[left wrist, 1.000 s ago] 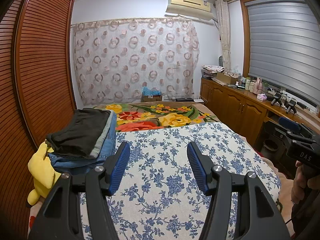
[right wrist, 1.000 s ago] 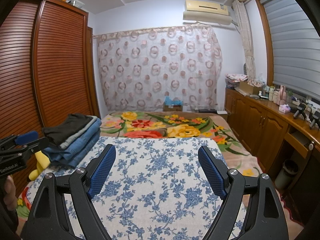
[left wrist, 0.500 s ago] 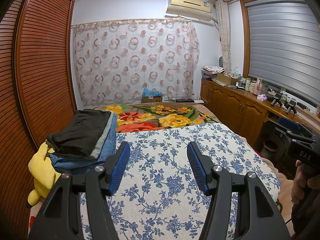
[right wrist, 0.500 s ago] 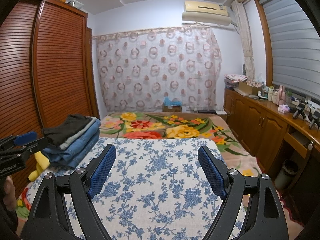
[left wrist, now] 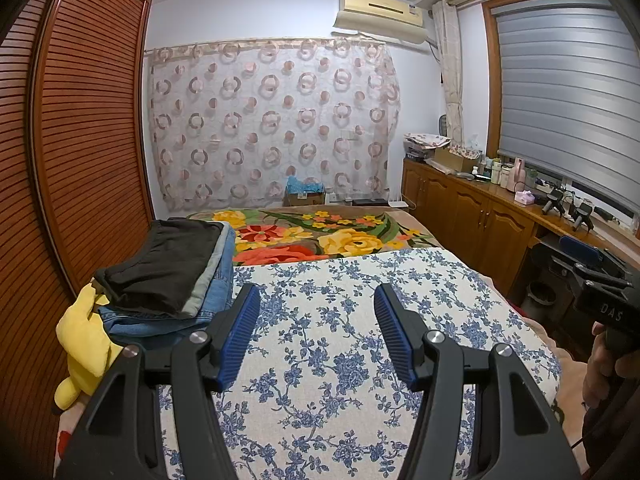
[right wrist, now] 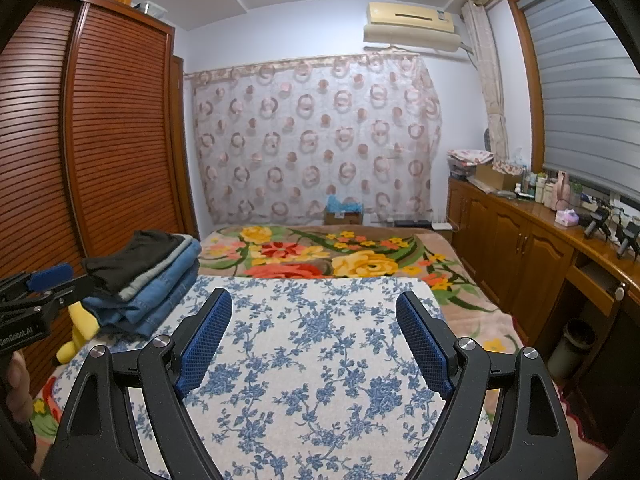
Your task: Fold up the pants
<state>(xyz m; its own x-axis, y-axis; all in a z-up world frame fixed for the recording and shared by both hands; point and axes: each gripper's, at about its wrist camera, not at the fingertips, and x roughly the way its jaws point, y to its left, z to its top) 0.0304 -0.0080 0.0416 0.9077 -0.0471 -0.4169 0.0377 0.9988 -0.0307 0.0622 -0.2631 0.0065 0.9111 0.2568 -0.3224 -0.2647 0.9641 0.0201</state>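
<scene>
Two gaping hand-held grippers point(left wrist: 316, 332) point(right wrist: 316, 340)

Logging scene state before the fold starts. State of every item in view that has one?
left tongs: open, empty, above the bedspread
right tongs: open, empty
pants stack: folded, piled at the bed's left edge
yellow plush: wedged beside the stack
floral bedspread: flat, nothing laid out on it
window blind: down
cabinet doors: shut

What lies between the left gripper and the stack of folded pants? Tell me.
Nothing: in the left wrist view, the left gripper hangs open beside the pants stack, only blue-flowered bedspread between.
</scene>
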